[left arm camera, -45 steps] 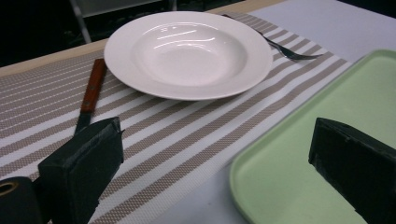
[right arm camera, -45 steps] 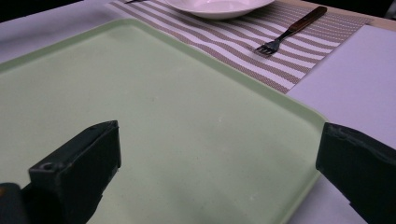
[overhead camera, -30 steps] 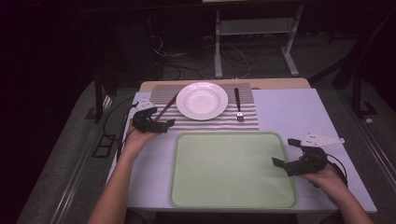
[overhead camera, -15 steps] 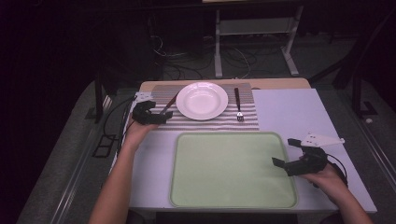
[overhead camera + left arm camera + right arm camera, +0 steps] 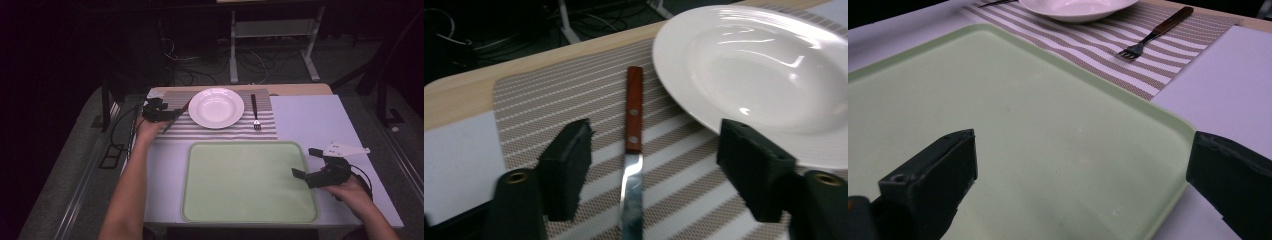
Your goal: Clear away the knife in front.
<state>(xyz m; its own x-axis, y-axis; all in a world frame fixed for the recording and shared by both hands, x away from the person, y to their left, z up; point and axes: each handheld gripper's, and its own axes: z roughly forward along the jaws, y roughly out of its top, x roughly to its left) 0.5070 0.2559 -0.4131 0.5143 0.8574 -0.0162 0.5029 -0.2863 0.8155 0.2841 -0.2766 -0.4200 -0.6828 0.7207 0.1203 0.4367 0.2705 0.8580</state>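
Observation:
A knife [image 5: 633, 150] with a red-brown wooden handle lies on the striped placemat [image 5: 240, 130], left of the white plate [image 5: 216, 107]. My left gripper [image 5: 159, 114] is open just above the knife [image 5: 175, 117], one jaw on each side of the blade. A fork [image 5: 254, 111] with a dark handle lies right of the plate [image 5: 769, 65]. My right gripper [image 5: 312, 167] is open and hovers over the right edge of the pale green tray [image 5: 250, 182], nothing between its jaws. The fork [image 5: 1154, 36] and plate [image 5: 1075, 7] appear far off in the right gripper view.
The placemat [image 5: 1128, 55] sits at the table's far side, on a wooden strip [image 5: 524, 65]. The tray [image 5: 1013, 130] takes up the near middle of the white table [image 5: 312, 120]. Dark floor, cables and a white frame [image 5: 270, 30] lie beyond the table.
My left gripper has moved away from me and a little left, up along the knife. The right gripper has stayed where it was.

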